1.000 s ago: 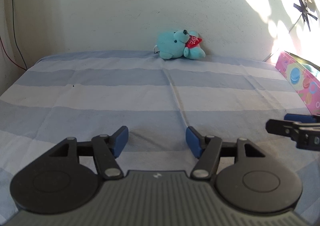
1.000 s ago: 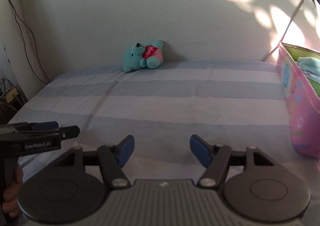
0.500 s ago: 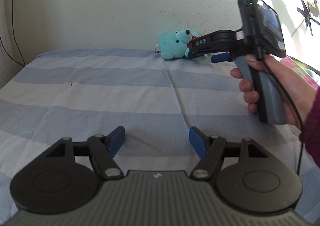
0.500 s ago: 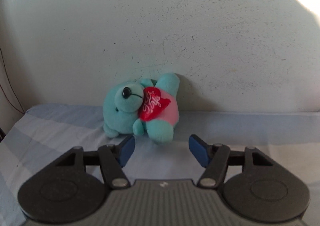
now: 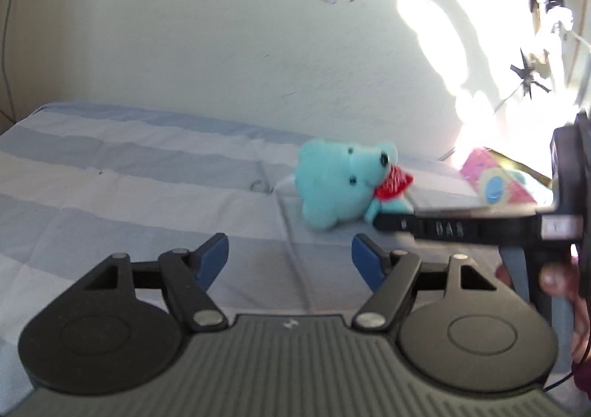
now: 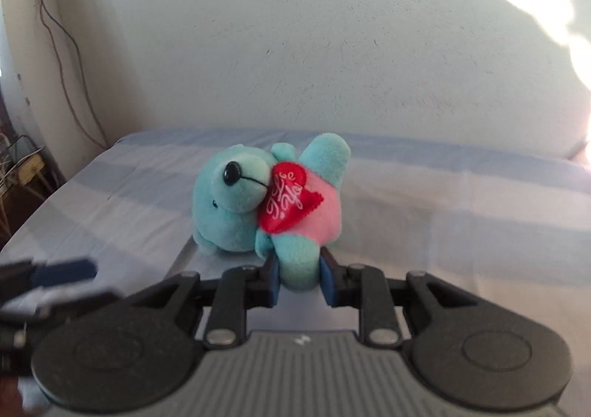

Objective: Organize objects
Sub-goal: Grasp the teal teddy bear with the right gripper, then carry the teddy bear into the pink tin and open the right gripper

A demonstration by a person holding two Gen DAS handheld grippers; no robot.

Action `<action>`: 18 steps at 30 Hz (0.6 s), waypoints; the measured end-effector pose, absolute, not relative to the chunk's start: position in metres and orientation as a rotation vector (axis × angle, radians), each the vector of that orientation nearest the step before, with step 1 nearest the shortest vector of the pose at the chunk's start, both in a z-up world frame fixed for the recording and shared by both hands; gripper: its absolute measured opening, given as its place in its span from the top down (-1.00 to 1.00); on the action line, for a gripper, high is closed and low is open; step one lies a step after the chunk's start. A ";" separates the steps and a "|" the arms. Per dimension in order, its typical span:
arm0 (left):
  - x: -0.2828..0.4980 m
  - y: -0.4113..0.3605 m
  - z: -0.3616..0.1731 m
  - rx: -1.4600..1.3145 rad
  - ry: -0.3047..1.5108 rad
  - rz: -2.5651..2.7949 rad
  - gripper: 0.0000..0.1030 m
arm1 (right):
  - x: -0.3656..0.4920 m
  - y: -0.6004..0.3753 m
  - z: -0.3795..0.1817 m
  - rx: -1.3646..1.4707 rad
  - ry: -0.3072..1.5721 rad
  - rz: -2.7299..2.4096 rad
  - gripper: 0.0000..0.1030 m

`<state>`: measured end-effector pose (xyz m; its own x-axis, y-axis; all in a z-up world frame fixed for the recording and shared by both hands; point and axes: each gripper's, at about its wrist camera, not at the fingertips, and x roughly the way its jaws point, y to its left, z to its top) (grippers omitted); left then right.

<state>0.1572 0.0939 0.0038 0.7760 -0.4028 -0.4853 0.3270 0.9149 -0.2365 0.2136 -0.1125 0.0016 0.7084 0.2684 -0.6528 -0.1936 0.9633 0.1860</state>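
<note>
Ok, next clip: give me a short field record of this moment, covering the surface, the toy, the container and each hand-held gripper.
surface: striped bed sheet, against a wall
toy: teal plush bear with red heart, lying on the sheet
container: pink box, to the right beyond the bear
right hand-held gripper: jaws just closed, pads pressing one teal paw
left hand-held gripper: jaws just opening, nothing between them

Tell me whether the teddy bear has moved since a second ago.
Yes. The teddy bear has come away from the wall, toward the camera, its leg clamped in the right gripper.
</note>
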 end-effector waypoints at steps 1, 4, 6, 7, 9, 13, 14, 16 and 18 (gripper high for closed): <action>0.153 0.090 0.005 -0.148 0.552 -0.460 -0.51 | 0.193 -0.115 0.001 0.117 0.747 0.257 0.59; 0.140 0.076 0.004 -0.168 0.570 -0.644 -0.56 | 0.139 -0.131 0.005 0.150 0.743 0.240 0.58; 0.130 0.061 0.004 -0.170 0.593 -0.722 -0.57 | 0.107 -0.147 0.008 0.191 0.741 0.225 0.58; 0.123 0.053 0.004 -0.170 0.601 -0.759 -0.58 | 0.090 -0.156 0.009 0.206 0.738 0.215 0.58; 0.110 0.033 0.006 -0.152 0.622 -0.824 -0.60 | 0.067 -0.169 0.008 0.235 0.735 0.203 0.58; 0.085 -0.010 0.001 -0.093 0.654 -0.896 -0.56 | 0.039 -0.193 0.008 0.302 0.715 0.202 0.58; 0.082 -0.019 0.000 -0.082 0.649 -0.895 -0.50 | 0.031 -0.196 0.008 0.300 0.707 0.196 0.58; 0.080 -0.038 0.000 -0.049 0.651 -0.894 -0.30 | 0.018 -0.206 0.009 0.287 0.684 0.165 0.58; 0.081 -0.055 0.006 -0.052 0.662 -0.916 -0.24 | 0.007 -0.219 0.013 0.291 0.646 0.128 0.58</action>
